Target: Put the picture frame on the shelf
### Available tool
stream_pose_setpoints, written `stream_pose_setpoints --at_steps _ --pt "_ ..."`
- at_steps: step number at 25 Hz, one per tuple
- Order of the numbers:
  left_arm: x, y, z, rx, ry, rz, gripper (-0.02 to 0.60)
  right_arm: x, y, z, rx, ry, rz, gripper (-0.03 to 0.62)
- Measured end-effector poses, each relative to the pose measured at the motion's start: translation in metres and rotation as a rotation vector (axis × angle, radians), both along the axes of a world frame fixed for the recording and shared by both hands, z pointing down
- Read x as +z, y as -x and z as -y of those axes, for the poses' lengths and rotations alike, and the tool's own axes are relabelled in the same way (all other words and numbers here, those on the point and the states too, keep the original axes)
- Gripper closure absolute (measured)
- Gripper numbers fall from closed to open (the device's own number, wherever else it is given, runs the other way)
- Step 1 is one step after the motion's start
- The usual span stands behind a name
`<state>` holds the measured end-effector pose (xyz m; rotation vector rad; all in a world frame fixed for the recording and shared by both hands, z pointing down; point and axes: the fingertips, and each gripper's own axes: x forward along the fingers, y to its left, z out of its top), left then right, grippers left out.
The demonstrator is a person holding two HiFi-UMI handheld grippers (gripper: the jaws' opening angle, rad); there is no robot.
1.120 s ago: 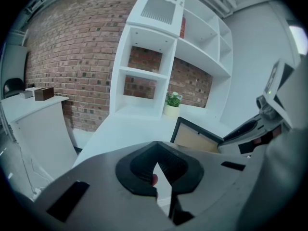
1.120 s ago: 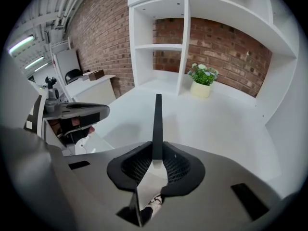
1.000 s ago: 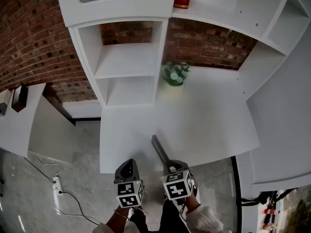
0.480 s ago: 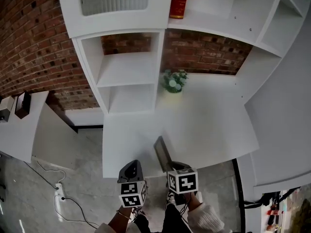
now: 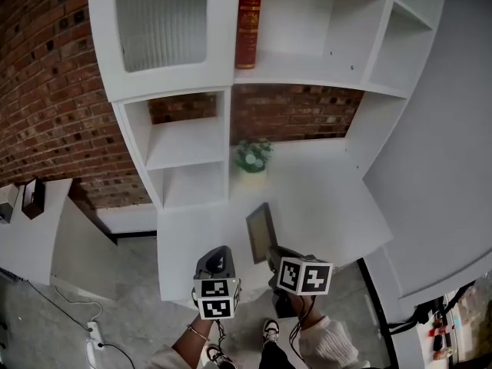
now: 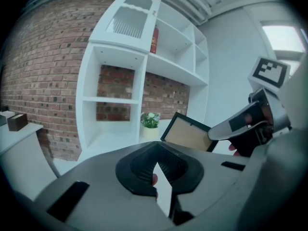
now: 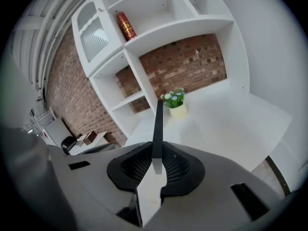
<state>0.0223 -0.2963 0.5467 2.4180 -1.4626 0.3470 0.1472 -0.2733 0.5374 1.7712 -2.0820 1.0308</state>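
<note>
My right hand-held gripper (image 5: 271, 254) is clamped on the picture frame (image 5: 260, 233), held over the worktop's (image 5: 330, 198) near edge, with the plant (image 5: 252, 156) at its 12 o'clock. My left hand-held gripper (image 5: 217, 254), at its 8 o'clock, has its jaws together and empty.

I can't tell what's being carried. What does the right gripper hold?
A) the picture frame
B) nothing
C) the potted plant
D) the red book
A: the right gripper pinches the edge of the dark picture frame between its jaws; the potted plant stands apart on the white table.
</note>
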Motion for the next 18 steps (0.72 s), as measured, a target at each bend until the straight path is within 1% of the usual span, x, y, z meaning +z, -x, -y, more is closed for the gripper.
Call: stream_pose_setpoints --at_steps 4,8,14,18 --pt "-0.060 -0.030 0.016 0.084 -0.112 -0.001 0.583 -0.055 -0.015 0.012 0.031 -0.105 -0.028 0.517" --pt "-0.118 -0.052 0.031 0.133 -0.197 0.005 0.583 -0.109 -0.036 0.022 0.048 -0.191 -0.072 0.517" --pt "-0.190 -0.072 0.063 0.140 -0.288 -0.011 0.583 -0.197 -0.071 0.046 0.067 -0.294 -0.180 0.517" --pt "-0.233 -0.086 0.085 0.130 -0.341 -0.017 0.583 -0.252 -0.095 0.065 0.081 -0.350 -0.182 0.517"
